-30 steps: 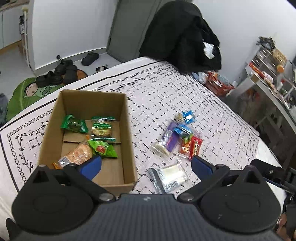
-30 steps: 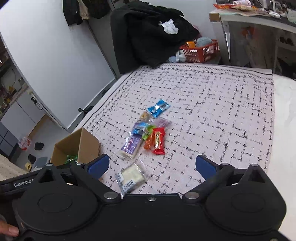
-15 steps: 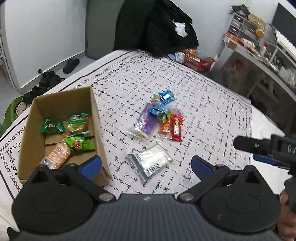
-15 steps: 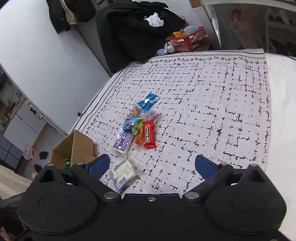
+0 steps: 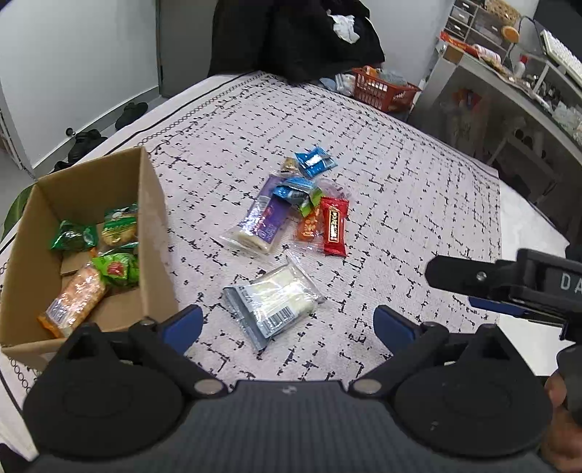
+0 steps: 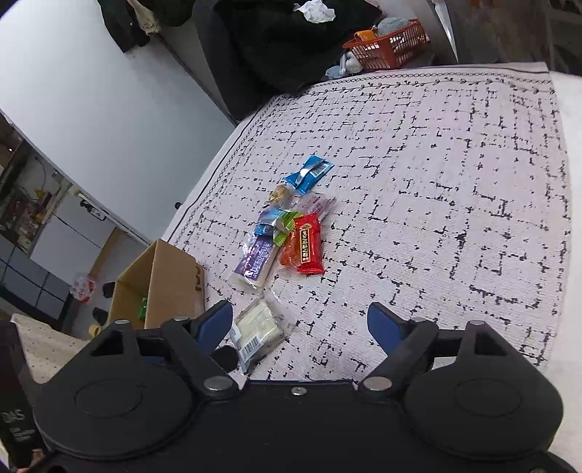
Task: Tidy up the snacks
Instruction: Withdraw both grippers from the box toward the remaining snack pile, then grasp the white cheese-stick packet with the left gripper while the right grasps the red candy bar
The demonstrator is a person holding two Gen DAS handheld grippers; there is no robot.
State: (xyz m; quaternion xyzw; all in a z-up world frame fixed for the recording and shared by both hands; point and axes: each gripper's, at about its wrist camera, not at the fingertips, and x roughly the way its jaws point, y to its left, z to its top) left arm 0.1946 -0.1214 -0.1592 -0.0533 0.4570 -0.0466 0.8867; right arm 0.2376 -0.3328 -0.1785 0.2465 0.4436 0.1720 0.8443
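A cardboard box [image 5: 154,233] on the patterned mat holds several green and orange snack packs. To its right lies a clear packet of white bars [image 5: 276,302], and beyond it a pile with a purple pack [image 5: 260,222], a red bar [image 5: 334,225] and a blue packet [image 5: 314,162]. My left gripper [image 5: 287,324] hangs open just above the clear packet, touching nothing. My right gripper [image 6: 300,322] is closing, nothing pressed between its pads; the clear packet [image 6: 258,325] lies by its left finger. From the left wrist view, the right gripper [image 5: 469,289] enters side-on at the right.
Black clothing [image 5: 294,32] is heaped at the mat's far end beside an orange basket [image 5: 382,87]. A cluttered desk [image 5: 509,72] stands at the right. Shoes [image 5: 85,140] lie on the floor past the box. Bare mat [image 6: 454,218] stretches right of the snacks.
My left gripper swung from over the box to the loose snacks, so the clear packet now sits between its fingers. My right gripper sank toward the mat and its jaws narrowed.
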